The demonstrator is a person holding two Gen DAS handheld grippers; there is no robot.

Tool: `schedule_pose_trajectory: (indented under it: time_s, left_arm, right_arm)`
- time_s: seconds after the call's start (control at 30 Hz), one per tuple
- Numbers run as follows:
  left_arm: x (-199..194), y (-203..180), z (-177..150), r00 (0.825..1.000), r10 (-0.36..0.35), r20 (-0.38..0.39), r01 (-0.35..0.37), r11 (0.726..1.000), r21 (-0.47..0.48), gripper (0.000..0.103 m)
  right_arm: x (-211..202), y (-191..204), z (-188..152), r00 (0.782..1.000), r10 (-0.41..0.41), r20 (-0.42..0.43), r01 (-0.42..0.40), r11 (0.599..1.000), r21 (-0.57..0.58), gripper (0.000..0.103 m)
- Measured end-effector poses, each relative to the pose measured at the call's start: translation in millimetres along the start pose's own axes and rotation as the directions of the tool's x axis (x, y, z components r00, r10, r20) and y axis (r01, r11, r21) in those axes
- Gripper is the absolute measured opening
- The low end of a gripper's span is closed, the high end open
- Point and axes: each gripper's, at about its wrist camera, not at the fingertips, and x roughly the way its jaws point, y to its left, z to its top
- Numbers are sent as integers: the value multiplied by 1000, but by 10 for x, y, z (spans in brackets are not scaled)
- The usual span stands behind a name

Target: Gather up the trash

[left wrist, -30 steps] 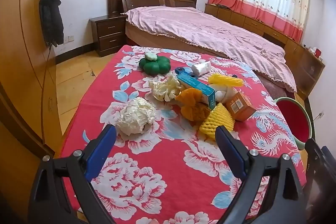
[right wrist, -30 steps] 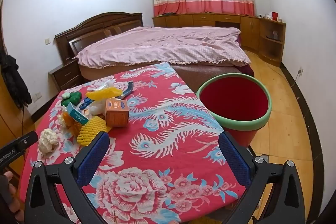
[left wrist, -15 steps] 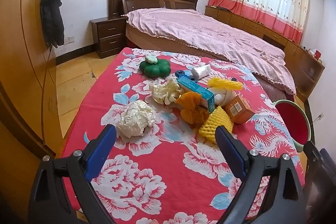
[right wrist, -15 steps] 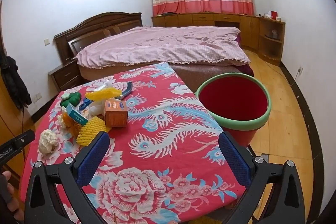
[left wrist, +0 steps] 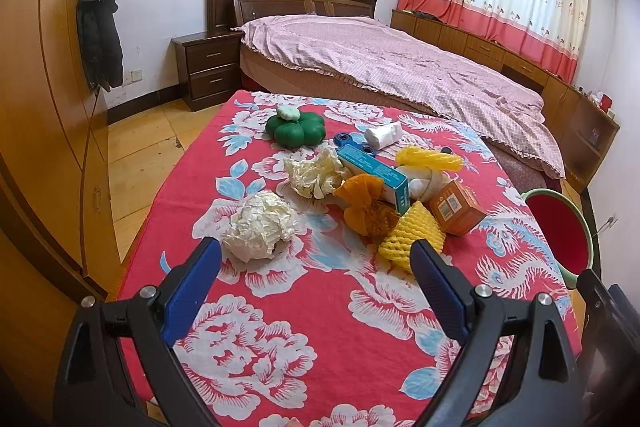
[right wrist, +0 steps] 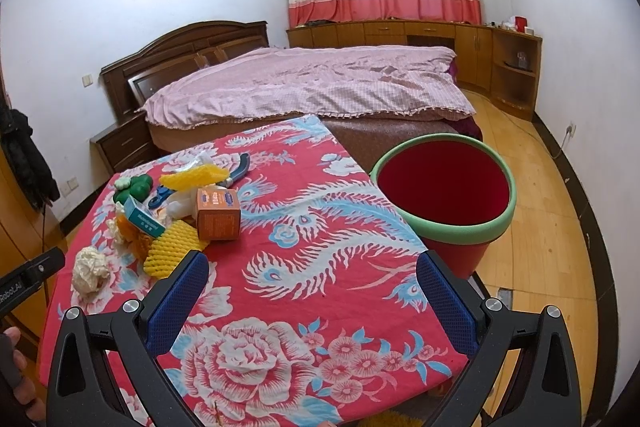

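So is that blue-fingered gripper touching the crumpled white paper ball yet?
Apart. The left wrist view shows red cloth between the open left gripper and the paper ball.

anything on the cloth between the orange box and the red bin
Nothing: in the right wrist view only bare patterned tablecloth lies between the orange box and the red bin.

Trash-strewn floral-clothed table [left wrist: 280, 307]

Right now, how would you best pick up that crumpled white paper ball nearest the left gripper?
Grip the crumpled white paper ball across its middle, coming from above and in front with the open left gripper. It is roughly round, probably squashes easily, and sits alone on the red floral tablecloth, with bare cloth on either side for the fingers.
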Motion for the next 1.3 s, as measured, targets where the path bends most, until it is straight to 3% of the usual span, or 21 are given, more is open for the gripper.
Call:
schedule_pose_trajectory:
  time_s: [1.3]
  left_arm:
    - [39, 25, -44, 1000, 12, -14, -12, 1000, -3, 95]
  right_arm:
    - [52, -9, -50, 1000, 3, -26, -3, 1000, 12, 103]
